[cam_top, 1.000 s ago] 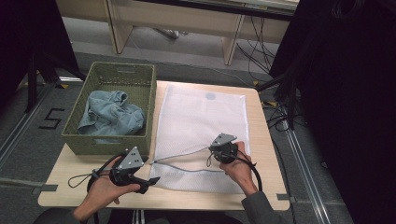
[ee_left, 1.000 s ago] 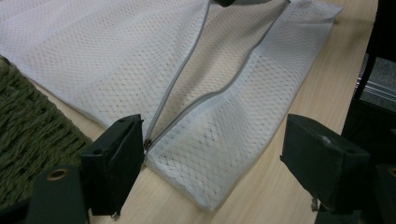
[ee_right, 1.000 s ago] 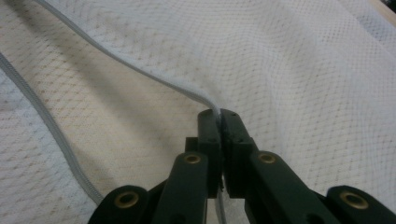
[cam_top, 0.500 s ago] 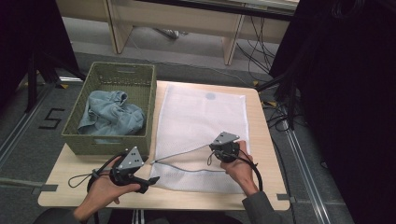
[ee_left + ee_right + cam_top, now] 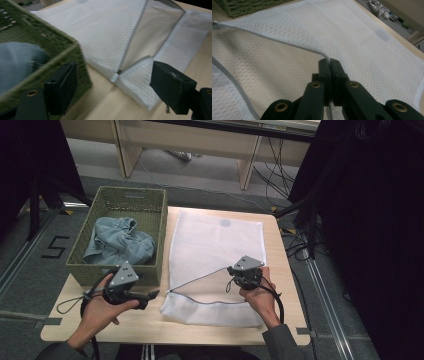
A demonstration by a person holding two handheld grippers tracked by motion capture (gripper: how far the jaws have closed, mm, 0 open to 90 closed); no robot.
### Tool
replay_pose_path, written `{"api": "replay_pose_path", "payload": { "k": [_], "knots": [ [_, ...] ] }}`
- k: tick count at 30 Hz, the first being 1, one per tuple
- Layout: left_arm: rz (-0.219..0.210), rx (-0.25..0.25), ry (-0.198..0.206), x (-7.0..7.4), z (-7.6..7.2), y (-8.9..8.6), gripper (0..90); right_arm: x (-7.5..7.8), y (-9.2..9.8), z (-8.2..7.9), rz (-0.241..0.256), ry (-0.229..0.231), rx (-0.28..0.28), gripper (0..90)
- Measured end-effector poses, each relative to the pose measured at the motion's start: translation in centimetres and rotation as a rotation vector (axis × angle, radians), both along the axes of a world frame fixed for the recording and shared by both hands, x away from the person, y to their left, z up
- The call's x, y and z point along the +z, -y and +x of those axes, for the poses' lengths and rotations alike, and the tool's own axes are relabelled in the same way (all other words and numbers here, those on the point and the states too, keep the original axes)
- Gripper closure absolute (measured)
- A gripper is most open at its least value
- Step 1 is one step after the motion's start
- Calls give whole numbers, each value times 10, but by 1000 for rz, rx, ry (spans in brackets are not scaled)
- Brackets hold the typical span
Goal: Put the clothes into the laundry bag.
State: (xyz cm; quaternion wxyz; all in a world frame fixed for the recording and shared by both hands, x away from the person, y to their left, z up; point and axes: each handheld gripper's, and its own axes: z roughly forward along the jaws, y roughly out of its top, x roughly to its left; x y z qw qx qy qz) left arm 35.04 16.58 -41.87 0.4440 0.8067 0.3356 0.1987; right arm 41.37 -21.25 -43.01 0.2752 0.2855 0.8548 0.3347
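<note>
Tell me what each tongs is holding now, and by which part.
The right tongs are shut on the mesh bag, gripping the upper edge of its zipper opening and lifting it. The left tongs are open and hold nothing.

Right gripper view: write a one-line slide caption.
Right tongs shut on the zipper edge of a white mesh laundry bag, lifting its opening.

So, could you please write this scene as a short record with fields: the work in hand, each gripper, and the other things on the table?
work: opening a white mesh laundry bag flat on the wooden table
right gripper: shut on the bag's upper zipper edge, lifting it so the mouth gapes
left gripper: open, beside the bag's zipper end, holding nothing
basket: green woven, left of the bag
in basket: crumpled light blue garment
</note>
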Motion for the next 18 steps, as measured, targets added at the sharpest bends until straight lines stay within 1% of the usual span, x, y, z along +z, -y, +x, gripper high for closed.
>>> {"api": "replay_pose_path", "payload": {
  "k": [1,2,3,4,5,6,7,8,9,10,11,12,13,14,15,16,17,18],
  "knots": [
    [14,13,-11,4,5,-7,199,1,0,0,13,-11,-8,896],
    [25,28,-16,7,8,-11,199,1,0,0,13,-11,-8,896],
    [28,60,-19,10,13,-16,200,2,0,1,15,-1,-5,896],
    [43,90,-23,14,19,-25,199,4,-1,0,16,-8,-7,896],
    [48,114,-27,18,25,-30,198,6,-1,1,8,19,1,897],
    [43,132,-40,21,32,-36,198,8,-2,1,9,23,0,897],
    [53,154,-53,24,40,-42,198,9,-3,1,16,20,-3,896],
    [78,165,-60,28,49,-51,198,11,-3,2,17,27,3,896],
    [44,208,-66,29,59,-55,197,12,-4,2,17,36,4,896],
    [63,221,-93,32,67,-61,192,13,-4,1,18,17,-5,896],
    [22,251,-123,31,80,-65,183,14,-4,2,10,30,4,896],
    [37,285,-159,31,95,-72,181,14,-5,2,17,37,2,896],
    [37,285,-159,31,95,-72,181,14,-5,2,17,37,2,896],
    [21,313,-178,28,103,-72,181,14,-5,2,16,34,1,896],
    [41,311,-218,27,111,-75,181,13,-5,3,18,35,5,896],
    [34,320,-246,25,118,-75,181,13,-5,3,18,35,5,896],
    [24,329,-274,23,123,-75,182,13,-4,3,20,23,3,896],
    [2,344,-289,18,128,-73,191,13,-4,2,21,2,-3,896]
  ]
}}
